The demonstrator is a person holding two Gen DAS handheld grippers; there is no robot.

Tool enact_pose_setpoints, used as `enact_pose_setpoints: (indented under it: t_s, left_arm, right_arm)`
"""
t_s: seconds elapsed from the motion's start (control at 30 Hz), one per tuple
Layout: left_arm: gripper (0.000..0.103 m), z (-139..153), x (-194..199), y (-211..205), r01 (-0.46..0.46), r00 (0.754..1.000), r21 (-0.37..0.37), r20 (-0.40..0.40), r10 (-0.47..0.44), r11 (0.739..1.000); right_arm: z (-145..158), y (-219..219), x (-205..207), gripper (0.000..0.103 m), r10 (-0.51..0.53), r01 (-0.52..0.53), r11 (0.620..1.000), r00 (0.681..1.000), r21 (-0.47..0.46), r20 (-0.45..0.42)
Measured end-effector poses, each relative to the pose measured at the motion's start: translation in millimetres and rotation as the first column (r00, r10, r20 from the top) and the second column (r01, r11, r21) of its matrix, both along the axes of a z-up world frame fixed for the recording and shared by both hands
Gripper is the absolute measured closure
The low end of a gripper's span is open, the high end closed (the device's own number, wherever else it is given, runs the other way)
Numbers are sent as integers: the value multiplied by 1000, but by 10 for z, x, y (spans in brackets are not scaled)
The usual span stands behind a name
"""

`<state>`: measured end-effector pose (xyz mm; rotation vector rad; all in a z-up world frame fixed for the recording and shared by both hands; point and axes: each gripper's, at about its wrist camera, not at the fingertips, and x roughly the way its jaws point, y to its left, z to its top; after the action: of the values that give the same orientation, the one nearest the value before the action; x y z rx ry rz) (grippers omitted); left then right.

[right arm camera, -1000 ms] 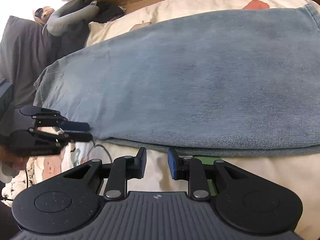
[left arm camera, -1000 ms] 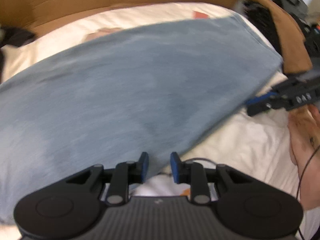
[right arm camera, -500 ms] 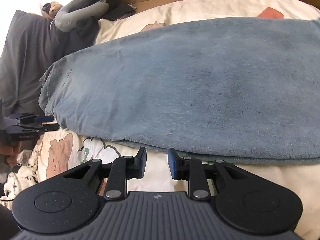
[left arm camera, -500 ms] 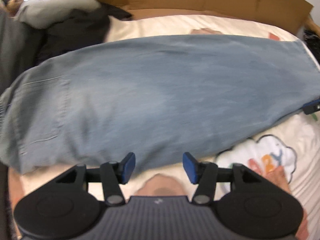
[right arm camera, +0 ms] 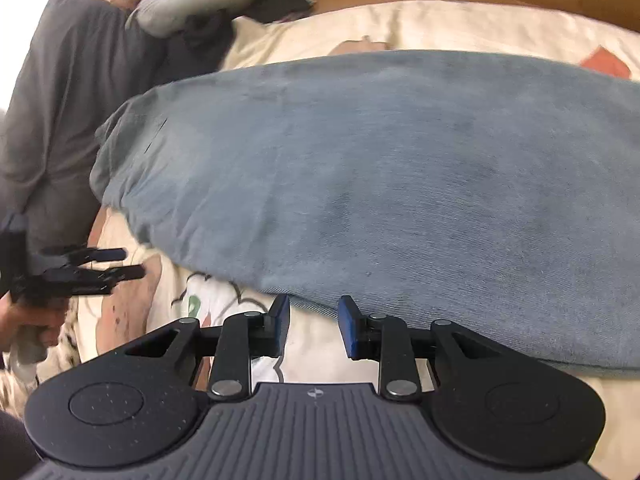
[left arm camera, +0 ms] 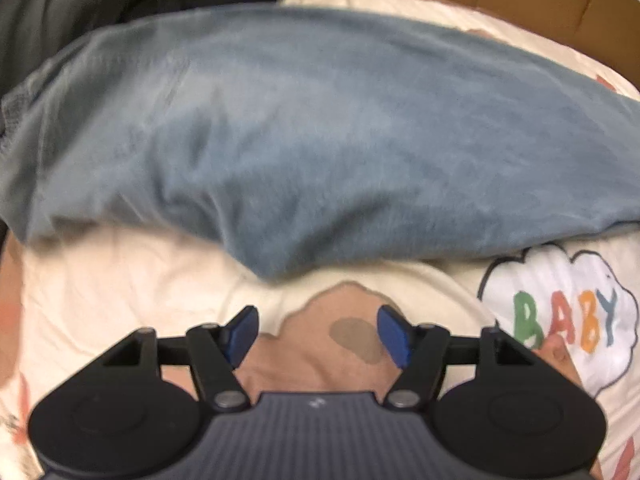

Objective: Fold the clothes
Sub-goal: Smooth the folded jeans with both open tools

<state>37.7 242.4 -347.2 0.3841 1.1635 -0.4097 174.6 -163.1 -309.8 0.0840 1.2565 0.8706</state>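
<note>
A pair of light blue jeans lies folded lengthwise across the cream printed bedsheet; it also fills the right wrist view. My left gripper is open and empty, a little short of the jeans' near edge, over a brown print. It also shows at the left of the right wrist view, beside the jeans' waist end. My right gripper is open and empty, its tips right at the jeans' near edge.
A dark grey and black pile of clothes lies at the left end of the bed. A cardboard sheet stands along the far side. A cloud print reading BABY is on the sheet.
My left gripper has swung left along the jeans toward the waist end and opened wider. My right gripper has stayed at the near edge, shifting slightly.
</note>
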Motion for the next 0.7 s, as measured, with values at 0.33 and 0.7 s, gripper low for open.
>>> enact_pose_setpoints:
  t_s: [0.33,0.7]
  left_arm:
    - [23,-141,38,15,-41,997,-58,68,45,997]
    - [30,169,59,48,-82,979,-125,174,103,989]
  right_arm:
    - [-181,183,-113,73,56,-58,998,998,-38,-37]
    - [-178,283,-140,73,83,-84,995,996,-47,-18]
